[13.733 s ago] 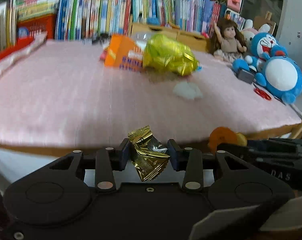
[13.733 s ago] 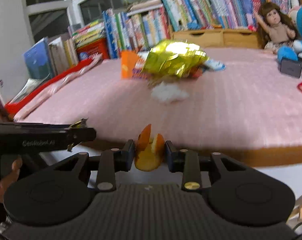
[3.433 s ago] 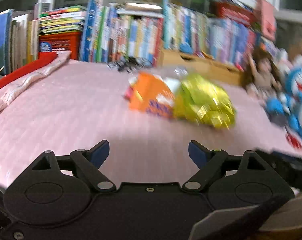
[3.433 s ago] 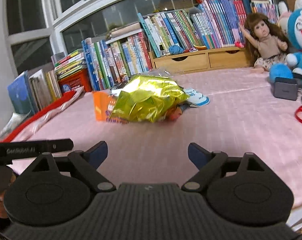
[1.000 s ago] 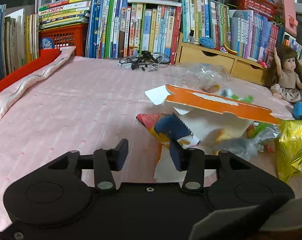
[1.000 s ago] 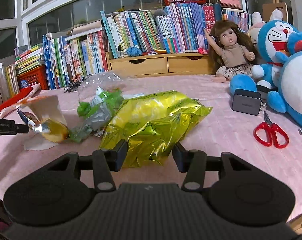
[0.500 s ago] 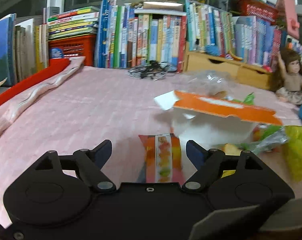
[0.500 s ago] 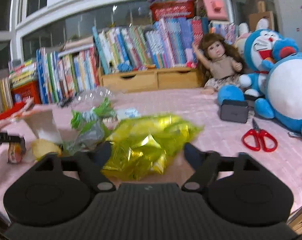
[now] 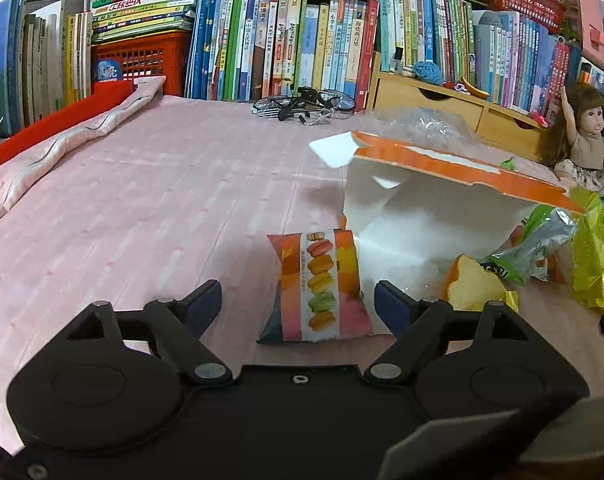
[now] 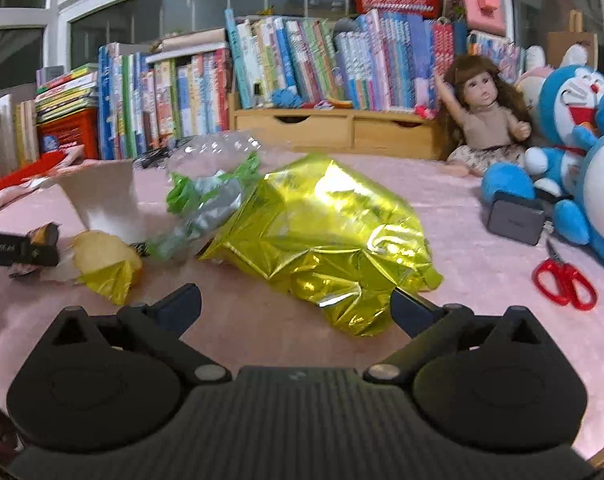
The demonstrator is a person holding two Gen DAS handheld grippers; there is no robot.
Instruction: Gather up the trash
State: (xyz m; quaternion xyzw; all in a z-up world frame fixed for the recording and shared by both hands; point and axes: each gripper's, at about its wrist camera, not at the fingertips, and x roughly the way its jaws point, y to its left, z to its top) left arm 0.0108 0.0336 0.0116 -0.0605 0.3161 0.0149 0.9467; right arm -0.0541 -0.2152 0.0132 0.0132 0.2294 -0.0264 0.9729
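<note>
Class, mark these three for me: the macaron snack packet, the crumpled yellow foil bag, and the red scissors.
macaron snack packet [image 9: 320,286]: left wrist view, on its printed strip of macarons.
yellow foil bag [image 10: 326,232]: right wrist view, on the crinkled middle of the bag.
red scissors [image 10: 564,282]: right wrist view, on the red handles.
</note>
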